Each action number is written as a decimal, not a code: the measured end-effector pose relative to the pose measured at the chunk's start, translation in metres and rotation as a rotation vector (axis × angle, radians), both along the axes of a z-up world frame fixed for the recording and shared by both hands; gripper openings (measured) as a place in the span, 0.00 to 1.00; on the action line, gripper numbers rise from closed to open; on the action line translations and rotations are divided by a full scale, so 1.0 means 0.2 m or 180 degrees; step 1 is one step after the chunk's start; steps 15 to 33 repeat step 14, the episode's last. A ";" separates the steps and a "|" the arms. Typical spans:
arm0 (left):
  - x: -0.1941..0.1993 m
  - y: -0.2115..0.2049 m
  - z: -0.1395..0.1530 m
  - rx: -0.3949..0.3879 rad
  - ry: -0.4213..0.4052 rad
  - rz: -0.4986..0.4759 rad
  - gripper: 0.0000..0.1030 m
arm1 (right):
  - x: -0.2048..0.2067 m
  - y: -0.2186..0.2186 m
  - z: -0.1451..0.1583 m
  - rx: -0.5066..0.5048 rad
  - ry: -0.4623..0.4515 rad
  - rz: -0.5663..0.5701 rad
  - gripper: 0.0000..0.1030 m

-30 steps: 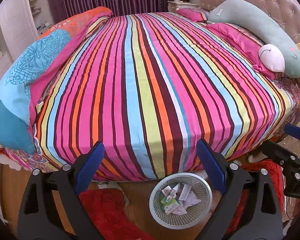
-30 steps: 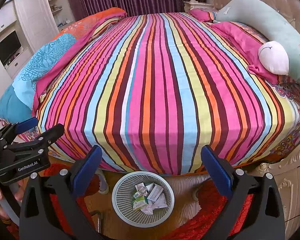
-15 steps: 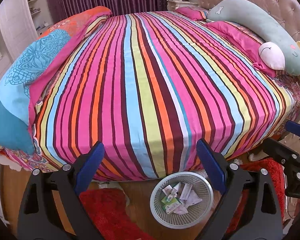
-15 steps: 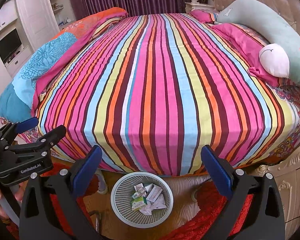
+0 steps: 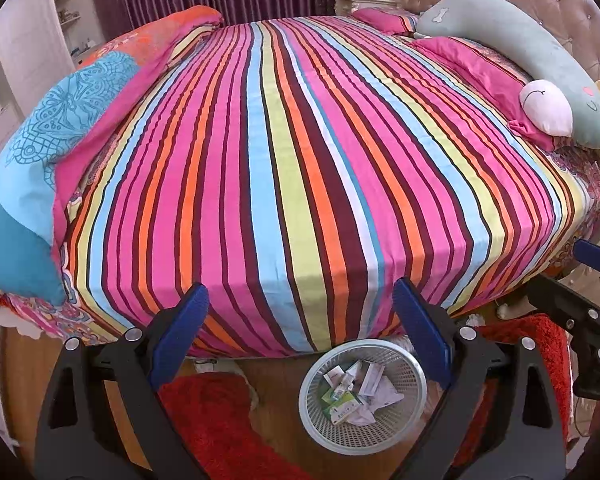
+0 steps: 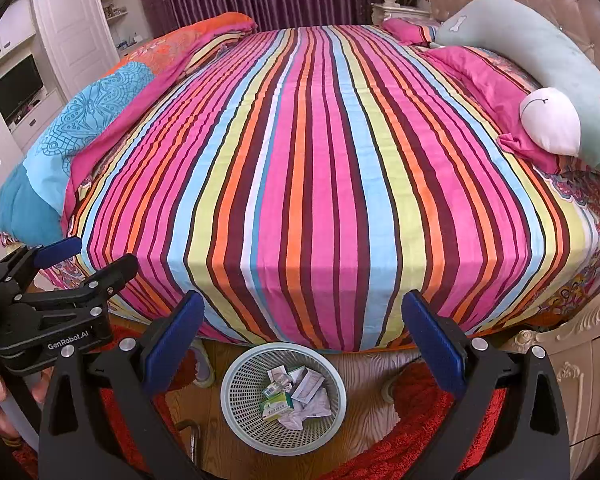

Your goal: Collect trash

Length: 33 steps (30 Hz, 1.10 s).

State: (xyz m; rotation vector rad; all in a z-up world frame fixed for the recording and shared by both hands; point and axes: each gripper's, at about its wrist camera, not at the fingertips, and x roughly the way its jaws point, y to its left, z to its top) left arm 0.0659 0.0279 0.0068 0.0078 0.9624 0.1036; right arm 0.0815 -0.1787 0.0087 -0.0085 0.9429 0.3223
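Observation:
A white mesh waste basket (image 5: 412,412) stands on the wood floor at the foot of the bed; it also shows in the right wrist view (image 6: 240,412). It holds trash (image 5: 354,394): small boxes, wrappers and crumpled paper (image 6: 296,398). My left gripper (image 5: 300,320) is open and empty, held above the basket and the bed's edge. My right gripper (image 6: 304,328) is open and empty, likewise above the basket. Each gripper shows at the edge of the other's view. The striped bedspread (image 5: 292,160) shows no trash.
A blue and pink duvet (image 5: 40,152) lies along the bed's left side. A green plush pillow (image 5: 540,60) and pink pillows lie at the right. Red rugs (image 5: 216,420) flank the basket. A carved cream bed frame (image 6: 580,344) stands at the right.
Both grippers have risen slightly, so the basket and bed sit a little lower in both views. Both stay open and empty.

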 end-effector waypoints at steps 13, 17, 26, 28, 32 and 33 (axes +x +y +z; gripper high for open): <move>-0.01 0.01 0.02 -0.0029 -0.0064 0.0001 0.88 | 0.00 -0.02 -0.01 -0.0029 -0.0005 -0.0012 0.92; -0.02 0.01 0.02 -0.0033 -0.0072 -0.0001 0.88 | 0.00 -0.02 -0.01 -0.0035 -0.0011 -0.0015 0.92; -0.02 0.01 0.02 -0.0033 -0.0072 -0.0001 0.88 | 0.00 -0.02 -0.01 -0.0035 -0.0011 -0.0015 0.92; -0.02 0.01 0.02 -0.0033 -0.0072 -0.0001 0.88 | 0.00 -0.02 -0.01 -0.0035 -0.0011 -0.0015 0.92; -0.02 0.01 0.02 -0.0033 -0.0072 -0.0001 0.88 | 0.00 -0.02 -0.01 -0.0035 -0.0011 -0.0015 0.92; -0.02 0.01 0.02 -0.0033 -0.0072 -0.0001 0.88 | 0.00 -0.02 -0.01 -0.0035 -0.0011 -0.0015 0.92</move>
